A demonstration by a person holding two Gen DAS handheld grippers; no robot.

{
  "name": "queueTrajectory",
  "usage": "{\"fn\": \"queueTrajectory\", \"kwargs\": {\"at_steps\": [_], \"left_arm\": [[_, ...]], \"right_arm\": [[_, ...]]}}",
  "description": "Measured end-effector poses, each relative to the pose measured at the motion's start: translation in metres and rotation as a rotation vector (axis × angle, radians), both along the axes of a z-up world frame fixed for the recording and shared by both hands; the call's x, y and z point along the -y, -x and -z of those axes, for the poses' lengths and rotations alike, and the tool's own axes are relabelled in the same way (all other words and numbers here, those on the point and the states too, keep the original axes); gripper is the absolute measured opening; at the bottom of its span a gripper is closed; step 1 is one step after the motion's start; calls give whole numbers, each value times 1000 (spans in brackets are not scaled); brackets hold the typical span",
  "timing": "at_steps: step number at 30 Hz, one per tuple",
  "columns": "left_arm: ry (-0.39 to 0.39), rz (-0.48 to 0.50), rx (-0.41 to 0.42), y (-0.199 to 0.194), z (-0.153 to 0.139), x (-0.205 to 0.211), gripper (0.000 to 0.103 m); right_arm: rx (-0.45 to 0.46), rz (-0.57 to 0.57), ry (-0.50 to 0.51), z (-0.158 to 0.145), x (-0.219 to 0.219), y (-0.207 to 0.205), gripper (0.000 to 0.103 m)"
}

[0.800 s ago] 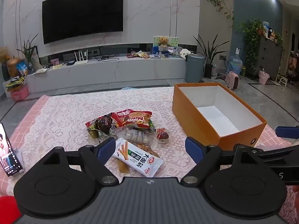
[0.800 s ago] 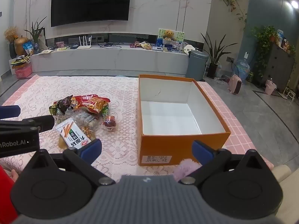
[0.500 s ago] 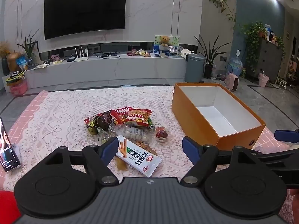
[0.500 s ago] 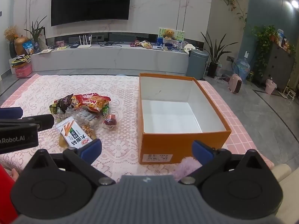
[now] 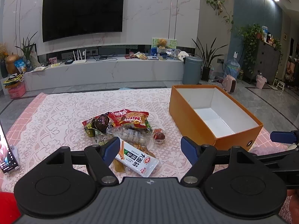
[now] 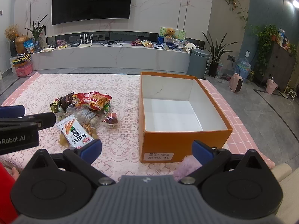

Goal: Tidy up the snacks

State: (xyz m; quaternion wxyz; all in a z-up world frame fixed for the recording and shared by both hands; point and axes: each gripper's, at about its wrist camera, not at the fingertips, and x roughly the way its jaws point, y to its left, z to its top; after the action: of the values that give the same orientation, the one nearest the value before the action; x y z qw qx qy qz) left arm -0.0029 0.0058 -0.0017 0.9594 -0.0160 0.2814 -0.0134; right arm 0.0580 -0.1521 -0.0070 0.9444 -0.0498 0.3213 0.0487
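Hovering over the near edge of the bench, the left gripper is standing released with nothing between its jaws, aimed down at the white biscuit-stick packet, the nearest piece of the snack pile and probably the first pick. The pile is lying loose on the lace cloth, well apart from the orange box, which is sitting open and empty to its right, evidently the place meant for the snacks. The right gripper is also spread wide and empty, waiting low in front of the box's near wall, likely to steady it or take items on that side. Compared with the earlier frames, the left gripper is closing in on the packet: the packet now sits lower and nearer between the blue pads, while the right gripper's view is barely changing. Nothing is in the box yet.
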Motion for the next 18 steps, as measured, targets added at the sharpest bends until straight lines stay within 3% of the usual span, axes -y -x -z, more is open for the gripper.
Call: {"fn": "queueTrajectory", "kwargs": {"at_steps": [18], "left_arm": [[-41, -15, 55, 5, 1, 4, 82]], "right_arm": [[-3, -8, 5, 1, -3, 1, 100]]}}
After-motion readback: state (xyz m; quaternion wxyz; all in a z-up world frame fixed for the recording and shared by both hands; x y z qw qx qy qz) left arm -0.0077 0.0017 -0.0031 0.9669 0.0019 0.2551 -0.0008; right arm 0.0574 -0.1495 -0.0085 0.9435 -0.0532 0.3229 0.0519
